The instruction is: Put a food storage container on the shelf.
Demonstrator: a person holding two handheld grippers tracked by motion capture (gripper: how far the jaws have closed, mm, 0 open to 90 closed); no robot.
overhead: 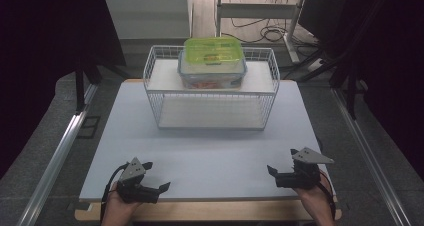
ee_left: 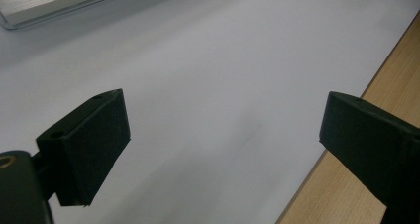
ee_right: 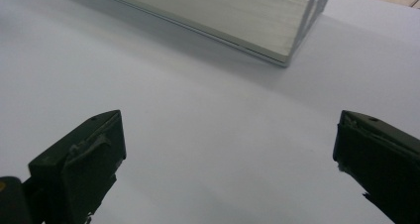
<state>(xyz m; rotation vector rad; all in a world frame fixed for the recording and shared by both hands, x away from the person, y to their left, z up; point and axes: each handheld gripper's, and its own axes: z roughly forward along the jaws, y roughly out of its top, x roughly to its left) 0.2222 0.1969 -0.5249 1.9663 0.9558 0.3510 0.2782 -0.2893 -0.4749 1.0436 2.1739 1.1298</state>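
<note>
1. Nearest the lens: left tool (overhead: 155,176) and right tool (overhead: 281,160), both low at the near edge of the bench (overhead: 210,151), jaws spread wide, nothing between them; same spread seen in the left gripper view (ee_left: 223,135) and the right gripper view (ee_right: 230,149)
2. Well apart from both tools, at the far side of the bench: white wire rack (overhead: 210,93), two-tiered, upper shelf carrying a clear lidded container (overhead: 212,72) with a smaller green-lidded box (overhead: 212,51) stacked on top
3. Lower shelf of the rack (ee_right: 237,21) bare, near corner visible in the right gripper view
4. Likely work in hand: reaching for the stacked boxes, neither yet touched
5. Risk one: green-lidded box merely resting on the container, so sliding off if the lower one gets pulled or tilted first
6. Risk two: raised wire rim around the upper shelf, apt to catch a jaw or the container's edge on a flat pull-out; needs lifting clear first
7. Risk three: light rack on a smooth bench top, likely to skid or tip back under a one-sided push
8. Risk four: slick plastic lids, poor purchase for a narrow pinch
9. Writing: no brand or label legible anywhere; reddish contents inside the clear container too blurred to identify
</note>
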